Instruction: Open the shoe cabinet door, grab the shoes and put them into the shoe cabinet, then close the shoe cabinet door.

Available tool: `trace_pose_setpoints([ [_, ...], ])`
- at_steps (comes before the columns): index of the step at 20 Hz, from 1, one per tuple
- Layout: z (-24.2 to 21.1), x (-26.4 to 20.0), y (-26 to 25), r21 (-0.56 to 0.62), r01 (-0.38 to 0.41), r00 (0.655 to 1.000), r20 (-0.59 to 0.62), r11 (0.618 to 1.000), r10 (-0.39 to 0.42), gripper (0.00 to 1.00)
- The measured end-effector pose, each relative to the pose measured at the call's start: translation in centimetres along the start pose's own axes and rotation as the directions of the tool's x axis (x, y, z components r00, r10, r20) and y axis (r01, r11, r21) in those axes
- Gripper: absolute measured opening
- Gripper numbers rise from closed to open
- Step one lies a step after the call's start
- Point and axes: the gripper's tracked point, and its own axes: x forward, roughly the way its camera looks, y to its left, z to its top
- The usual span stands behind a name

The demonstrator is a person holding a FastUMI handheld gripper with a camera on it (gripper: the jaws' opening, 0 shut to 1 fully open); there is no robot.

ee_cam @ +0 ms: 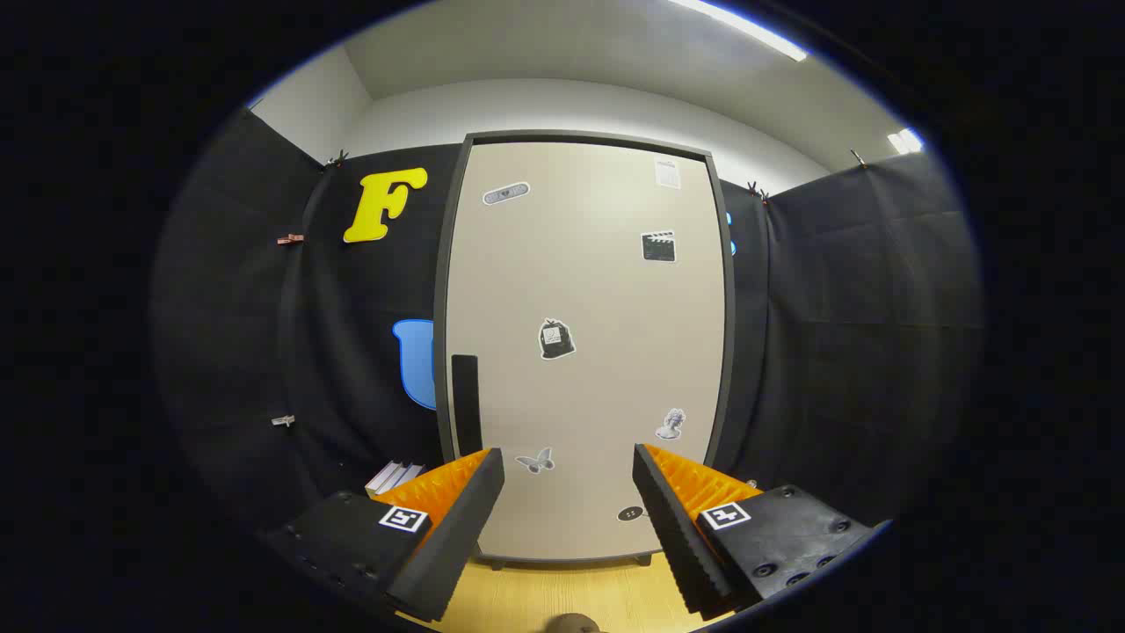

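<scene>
The shoe cabinet [584,352] stands straight ahead, tall and beige with a dark frame, its door shut and dotted with small stickers. A black vertical handle [466,403] sits on the door's left side, just above my left fingertip. My gripper [569,466] is open, its orange-and-black fingers [457,519] spread wide with nothing between them, still a short way in front of the door. A small brown rounded thing [573,624] peeks in on the floor below the fingers; I cannot tell what it is.
Black cloth walls [861,352] close in on both sides of the cabinet. Some white flat items [394,477] lie on the floor left of the cabinet. The wooden floor [562,589] runs from the fingers to the cabinet's foot.
</scene>
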Motion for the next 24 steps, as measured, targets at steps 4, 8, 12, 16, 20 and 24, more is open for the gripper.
trace_pose_setpoints([
  [4, 0.1, -0.2, 0.6, -0.009, -0.004, 1.000, 0.005, 1.000, 0.004, 0.96],
  [8, 0.2, -0.2, 0.8, -0.006, -0.003, 1.000, 0.012, 1.000, 0.003, 0.96],
  [12, 0.3, 0.0, 0.9, 0.000, -0.007, 1.000, 0.009, 1.000, 0.007, 0.96],
  [16, 0.3, 0.3, 1.6, 0.007, -0.021, 1.000, 0.010, 1.000, 0.021, 0.96],
  [20, 0.1, 1.7, 3.7, 0.013, -0.055, 0.998, 0.011, 0.998, 0.055, 0.96],
  [24, -0.5, 4.0, 6.5, 0.014, -0.086, 0.996, -0.004, 0.996, 0.086, 0.96],
])
